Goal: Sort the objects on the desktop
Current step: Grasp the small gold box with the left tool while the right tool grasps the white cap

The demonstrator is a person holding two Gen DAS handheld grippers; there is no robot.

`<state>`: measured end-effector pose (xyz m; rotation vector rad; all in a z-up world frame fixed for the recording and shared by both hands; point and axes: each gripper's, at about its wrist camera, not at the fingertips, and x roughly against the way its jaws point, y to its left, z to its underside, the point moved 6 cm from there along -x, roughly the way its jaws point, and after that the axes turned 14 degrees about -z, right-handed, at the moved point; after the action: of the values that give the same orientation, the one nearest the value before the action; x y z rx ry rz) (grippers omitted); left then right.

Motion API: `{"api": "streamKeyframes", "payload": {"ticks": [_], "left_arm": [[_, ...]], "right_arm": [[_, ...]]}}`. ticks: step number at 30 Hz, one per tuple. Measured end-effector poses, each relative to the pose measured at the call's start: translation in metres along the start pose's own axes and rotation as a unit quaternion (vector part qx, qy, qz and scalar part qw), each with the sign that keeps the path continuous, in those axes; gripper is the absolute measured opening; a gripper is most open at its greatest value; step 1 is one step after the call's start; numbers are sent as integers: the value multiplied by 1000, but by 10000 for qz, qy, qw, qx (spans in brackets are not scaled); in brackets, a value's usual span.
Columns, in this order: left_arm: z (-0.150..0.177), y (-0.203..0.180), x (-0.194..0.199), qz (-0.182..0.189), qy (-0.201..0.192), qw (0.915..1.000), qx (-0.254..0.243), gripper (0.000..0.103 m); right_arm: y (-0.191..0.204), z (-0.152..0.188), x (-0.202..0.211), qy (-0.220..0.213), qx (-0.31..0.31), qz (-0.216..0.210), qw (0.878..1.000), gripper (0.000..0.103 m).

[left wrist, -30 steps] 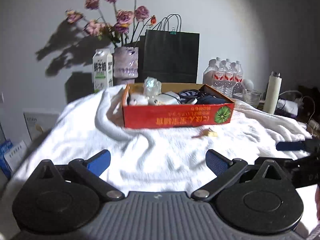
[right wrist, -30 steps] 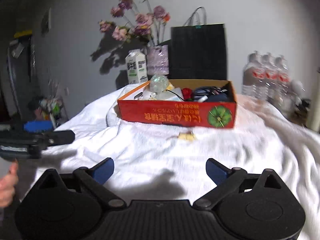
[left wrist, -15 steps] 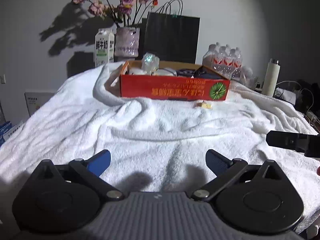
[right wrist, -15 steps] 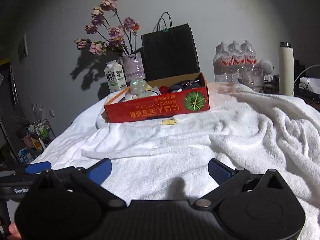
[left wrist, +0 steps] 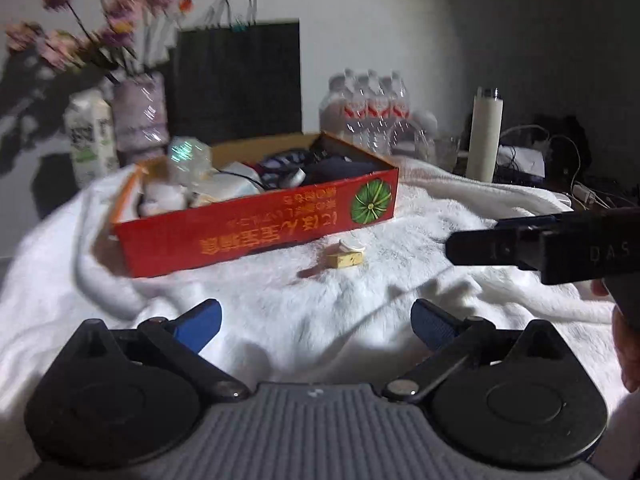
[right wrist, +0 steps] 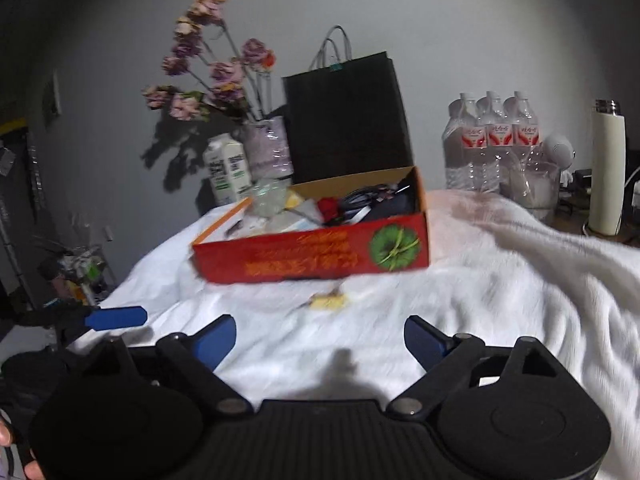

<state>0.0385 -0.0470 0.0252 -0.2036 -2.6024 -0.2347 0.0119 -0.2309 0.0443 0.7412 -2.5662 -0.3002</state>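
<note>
A red cardboard box point(left wrist: 256, 232) point(right wrist: 316, 258) full of mixed items stands on a white towel point(left wrist: 320, 304) point(right wrist: 500, 280). In front of it lies a small yellow block with a white cap point(left wrist: 347, 255) point(right wrist: 329, 301). My left gripper point(left wrist: 316, 322) is open over the towel, short of the block, with nothing between its fingers. My right gripper point(right wrist: 320, 338) also faces the block from nearby; its jaws are wide and closing, with nothing between them. The right gripper's black body point(left wrist: 560, 246) shows at the right of the left wrist view; a blue finger point(right wrist: 114, 317) of the left shows at the left of the right wrist view.
Behind the box stand a black paper bag point(left wrist: 236, 80) point(right wrist: 346, 120), a vase of flowers point(left wrist: 140, 112) point(right wrist: 268, 148), a milk carton point(left wrist: 90, 136) point(right wrist: 228, 168), a pack of water bottles point(left wrist: 368, 108) point(right wrist: 492, 140), a glass point(right wrist: 538, 188) and a white flask point(left wrist: 485, 134) point(right wrist: 607, 168). Cables point(left wrist: 560, 164) lie at the far right.
Both grippers first drew back from the box, then came forward again toward it and the yellow block. The right gripper's fingers stand slightly closer together than before.
</note>
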Motion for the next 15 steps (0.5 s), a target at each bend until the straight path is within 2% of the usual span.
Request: {"api": "streamKeyframes", "payload": {"ticks": [2,5,8,9,10,11,12,13,14,15], "left_arm": [[-13,-4,-31,134,216,9996,146,100],[-28,-13,-66,524,312,9979,232,91],[-30,-30,-91,554,321,9978,-151,83],[-28,-32,-98,497,308,9980,-249,74],[-26,-33,-104,512,353,9977,-281,61],[-23,-34,-110,567,467,9970,-230,54],[-19,-32,-114,671,575,9961,-72,50],[-17,-29,-114,754,598,9953,138,46],[-16,-26,-112,799,581,9949,183,43],[-15,-26,-108,823,505,9952,156,36]], "right_arm": [[-22,-14,-27,158,-263,-105,9995,81],[-52,-26,-74,499,-729,-293,9957,70],[-73,-30,-116,835,-934,-251,9918,64],[-78,-28,-129,933,-908,-205,9913,62],[-82,-24,-140,1054,-938,-165,9899,57],[-85,-20,-149,1128,-957,-169,9889,52],[-84,-19,-152,1028,-809,-163,9913,49],[-82,-17,-154,1047,-626,-109,9925,42],[-80,-17,-153,1070,-454,-22,9932,25],[-79,-17,-152,1092,-344,49,9934,26]]}}
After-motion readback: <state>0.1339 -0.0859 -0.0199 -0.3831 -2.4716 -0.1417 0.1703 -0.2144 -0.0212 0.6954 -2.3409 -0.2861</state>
